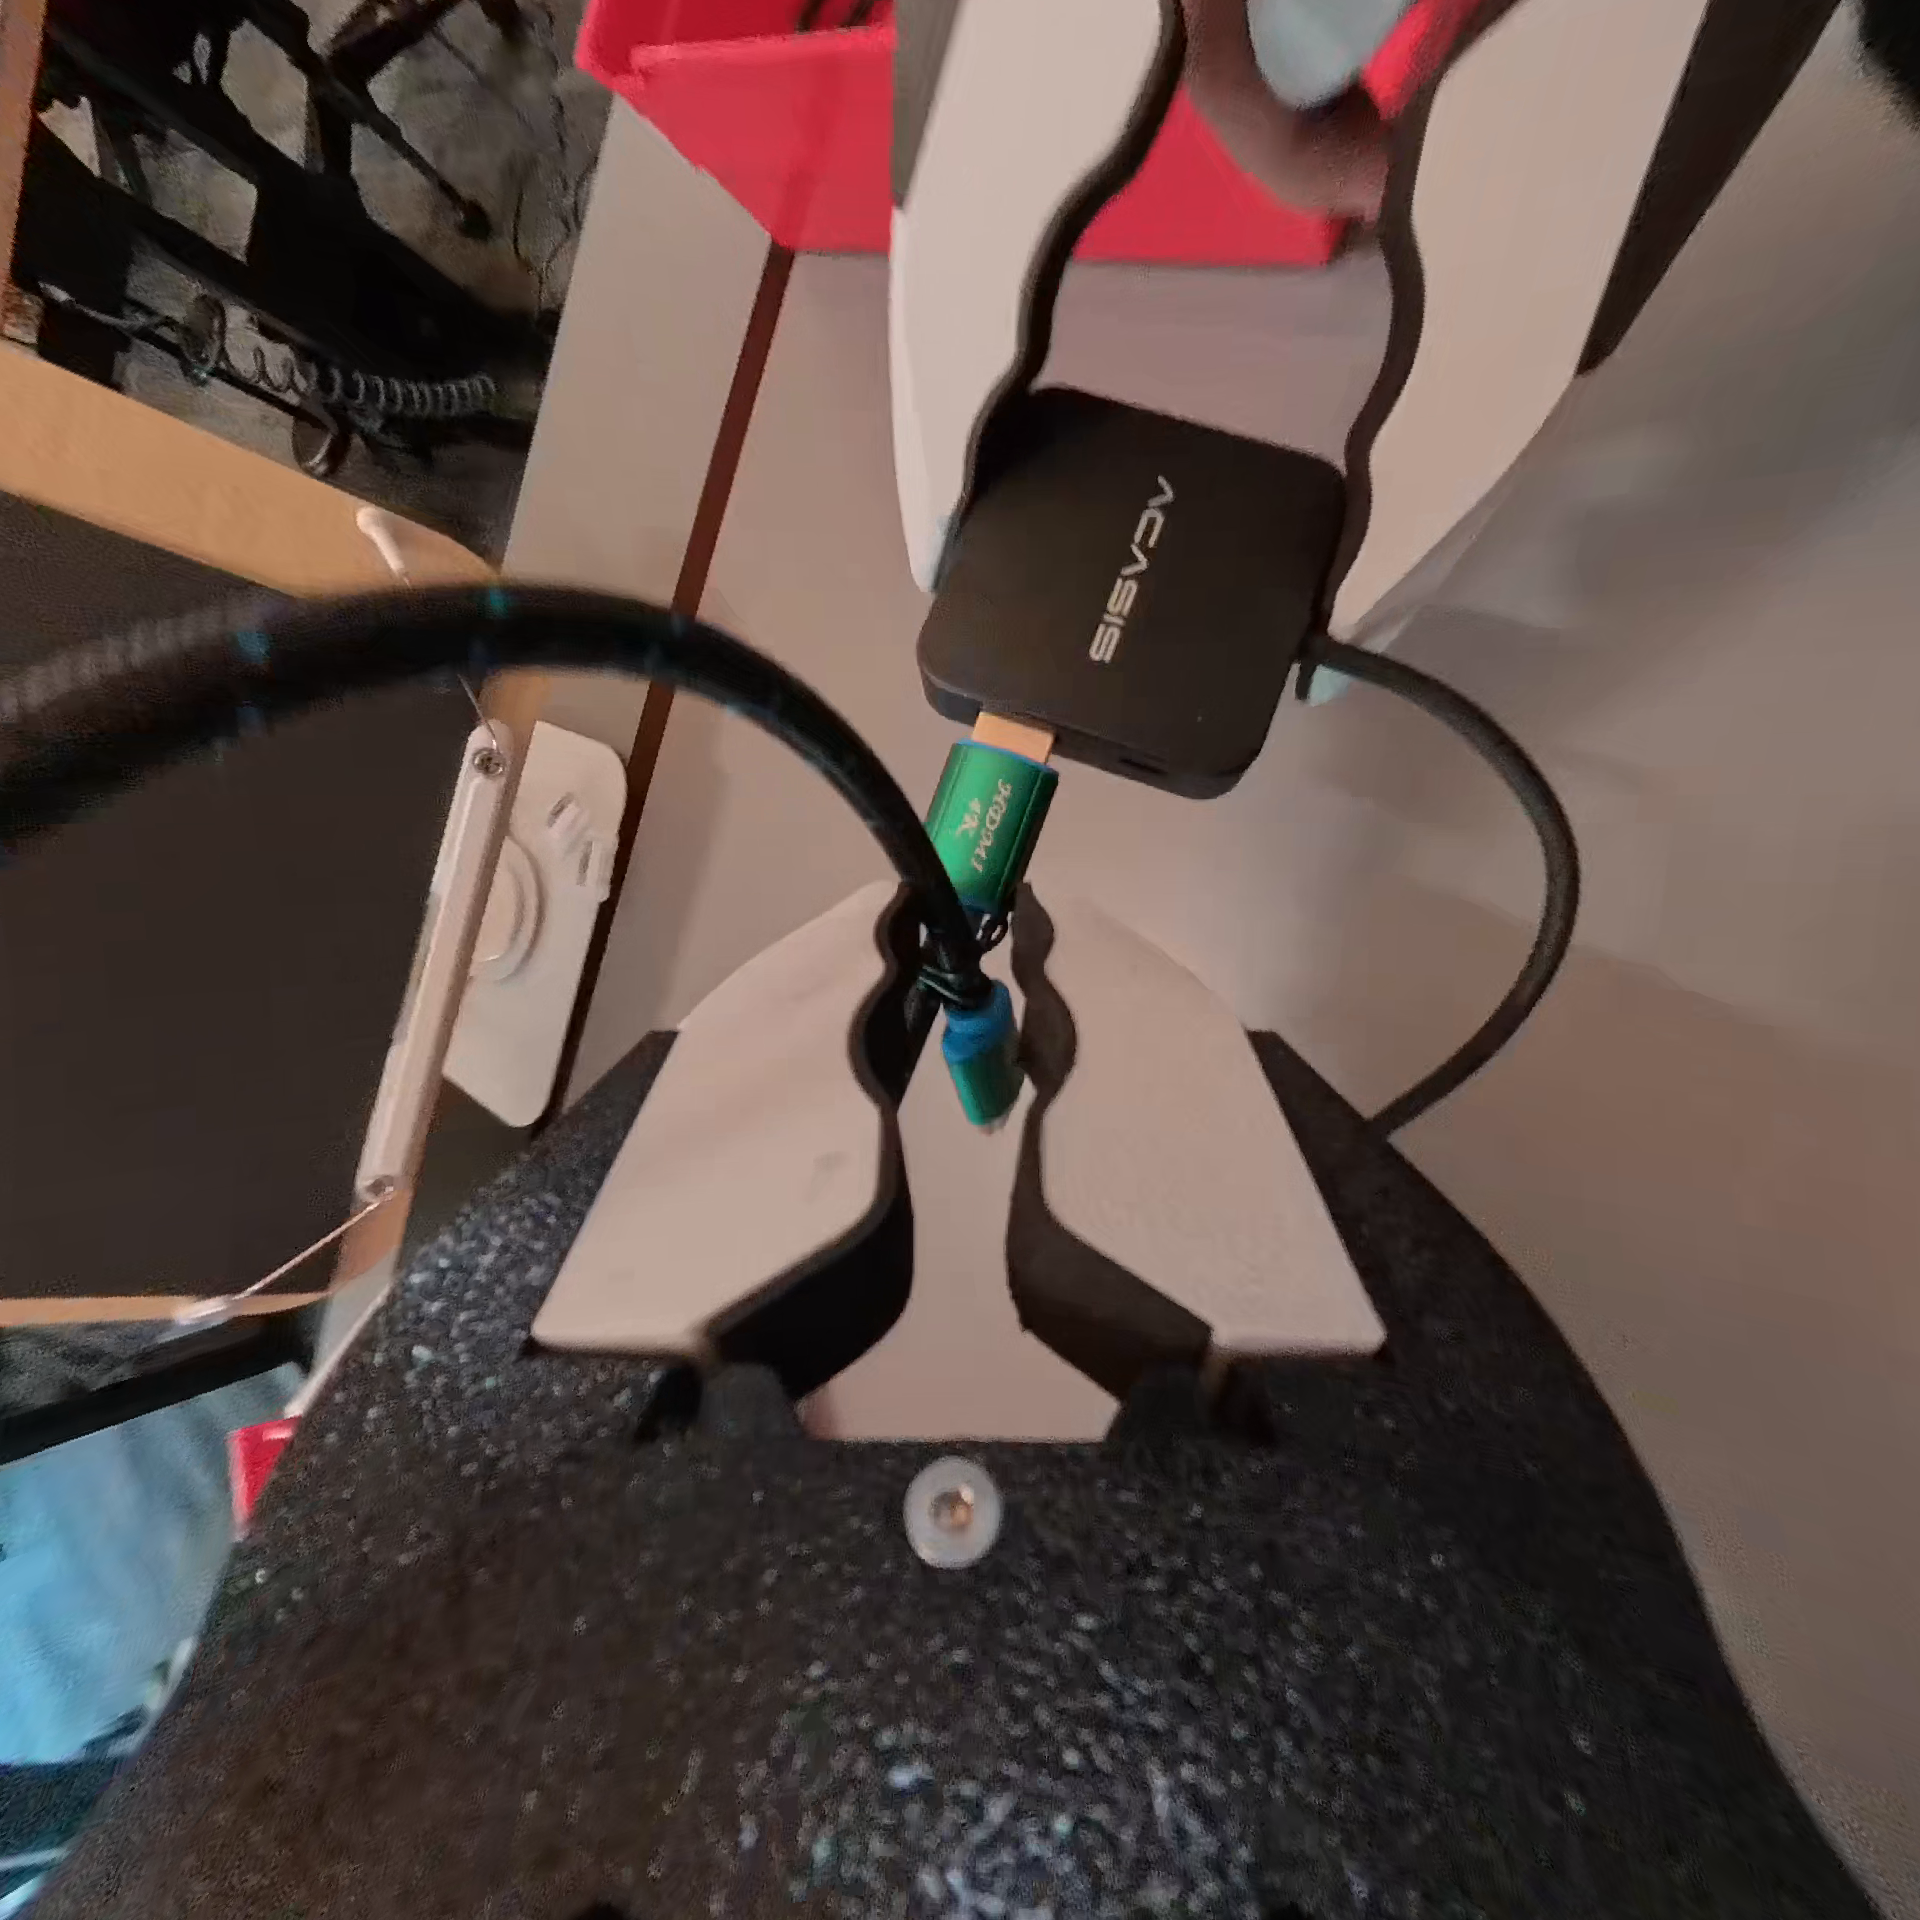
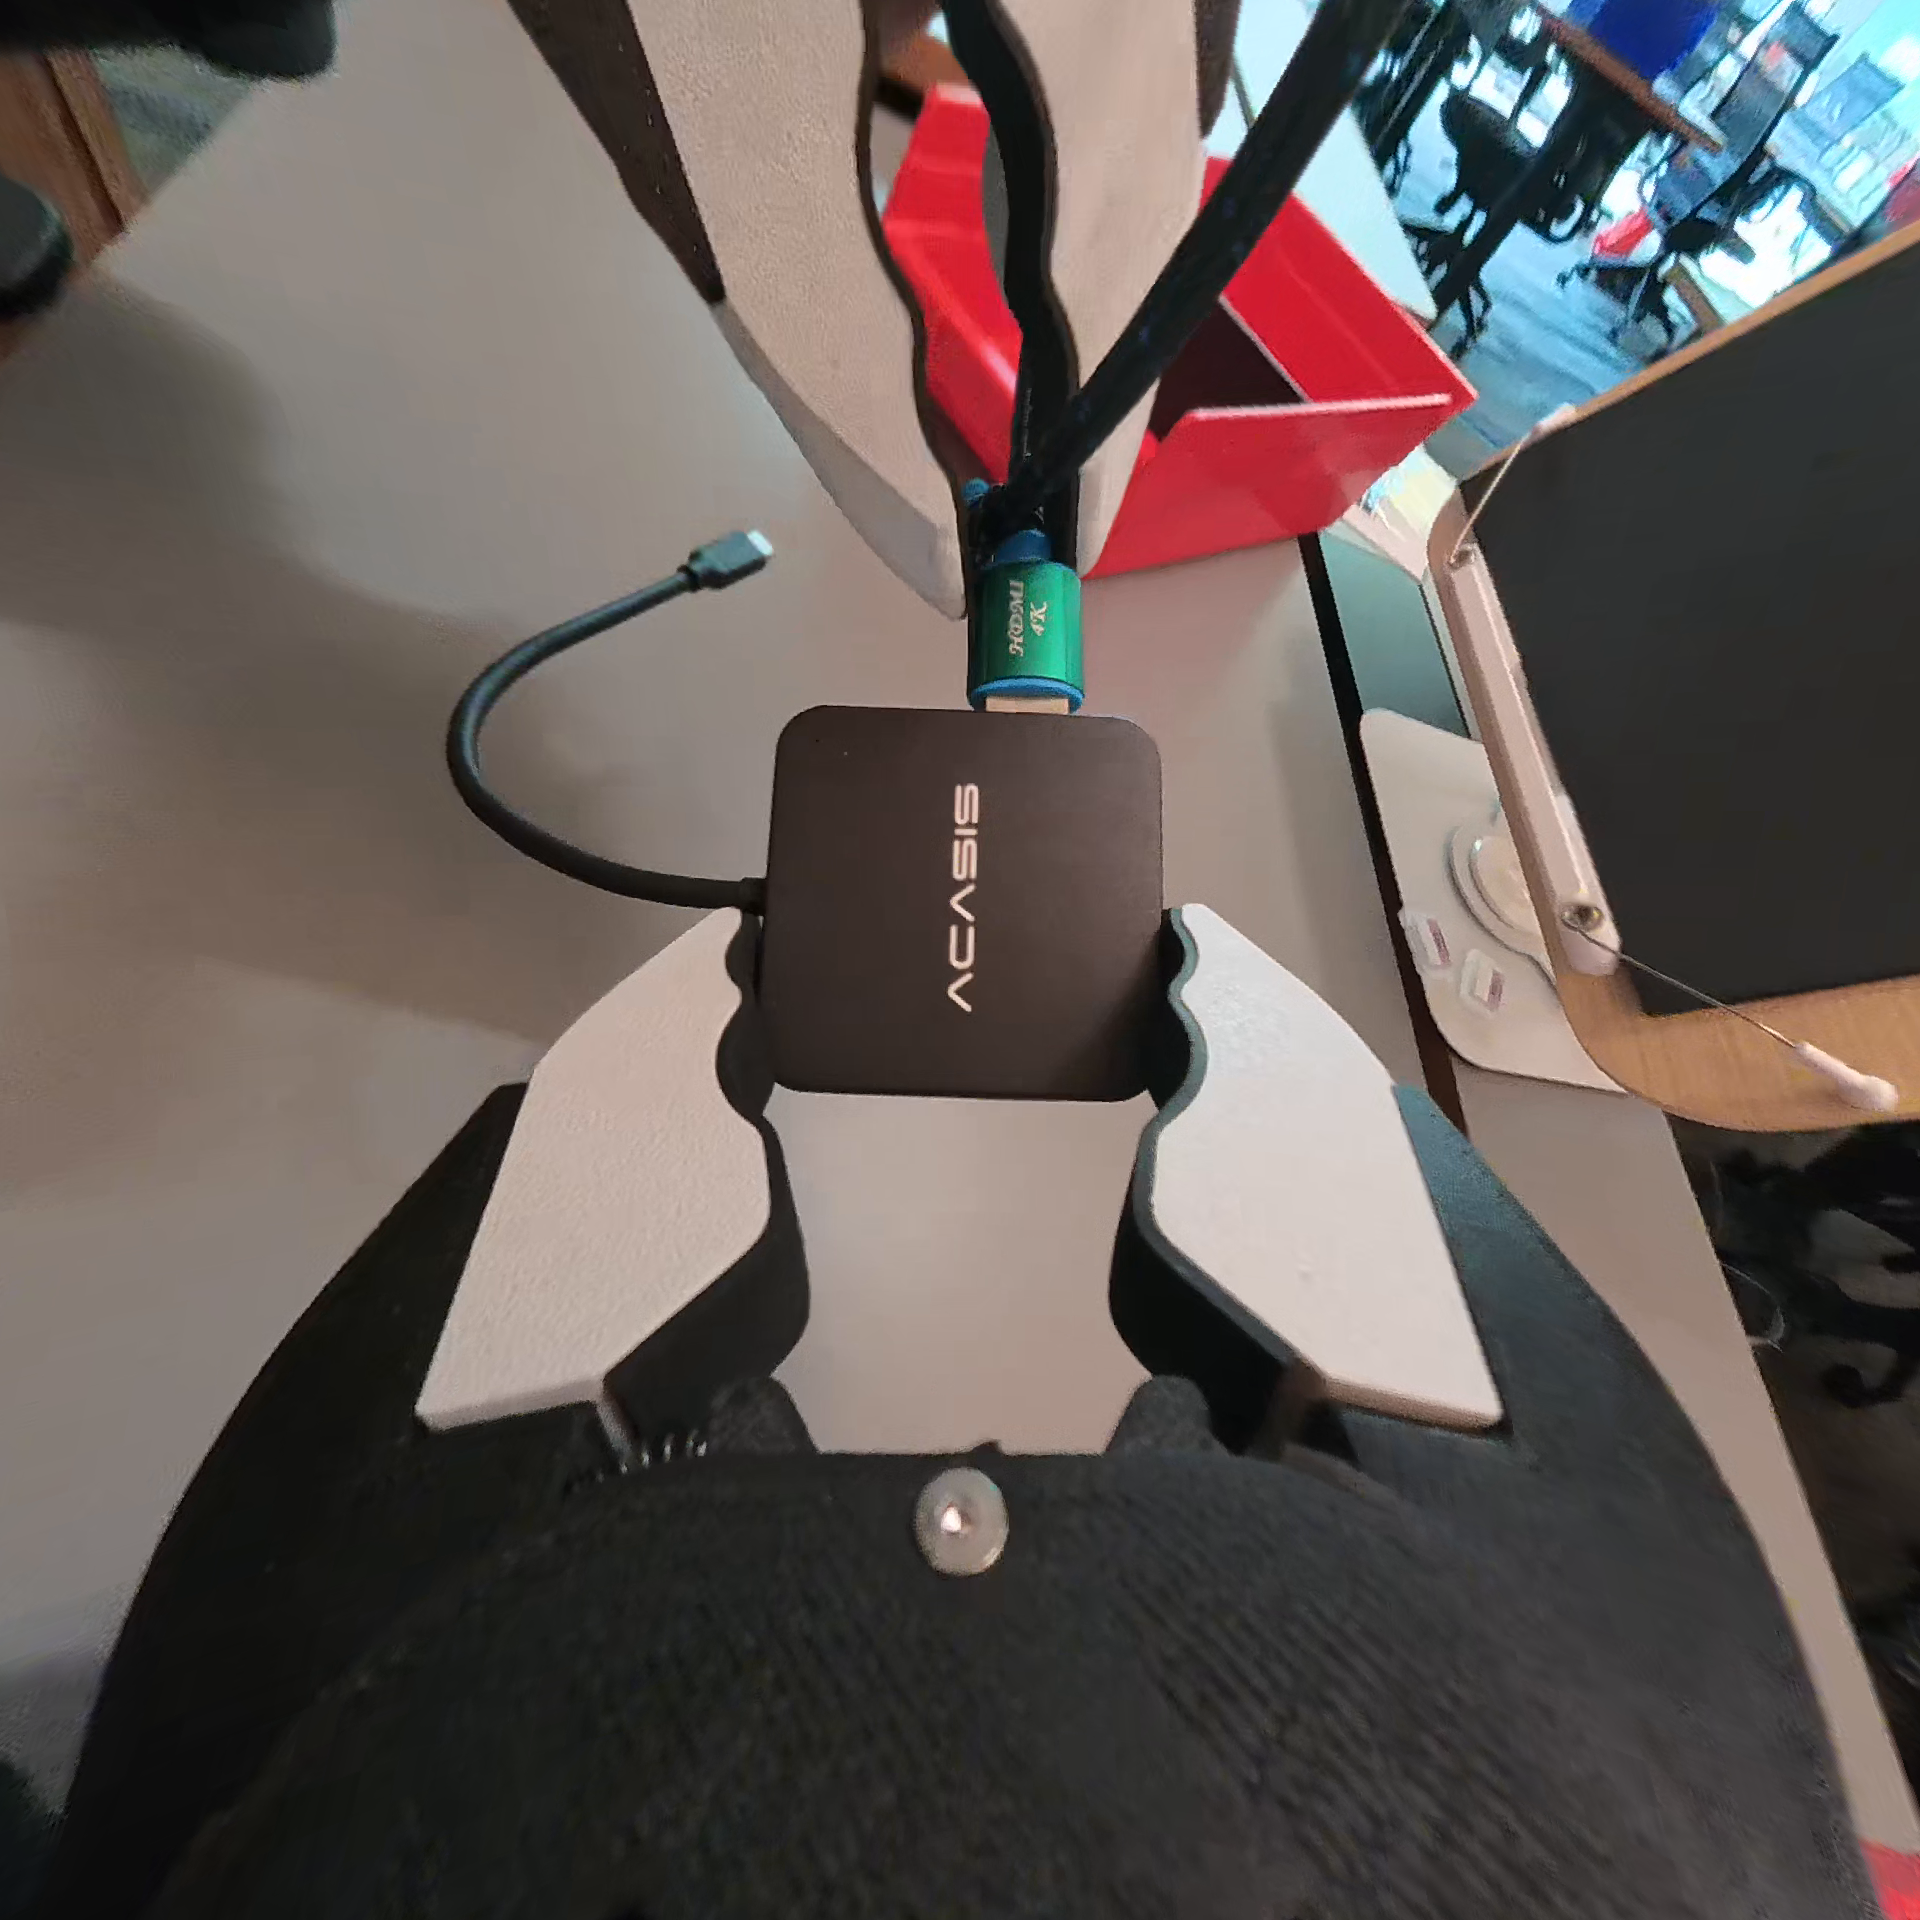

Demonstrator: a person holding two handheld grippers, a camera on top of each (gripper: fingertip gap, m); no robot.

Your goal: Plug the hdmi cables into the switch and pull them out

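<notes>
One black switch (image 2: 961, 904); two green HDMI plugs (image 1: 992, 831) (image 1: 982, 1055); one red bin (image 2: 1278, 416).

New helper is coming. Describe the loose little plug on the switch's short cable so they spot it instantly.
Start at the flat black switch clamped in the right gripper. A short black cable curls from its side across the grey table. Its small silver-tipped plug lies free, unlike the green connector.

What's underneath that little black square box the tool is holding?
Around the black box only the pale grey table shows, but the box covers whatever is directly beneath it, so I cannot tell whether it rests there or is lifted by the right tool.
</notes>
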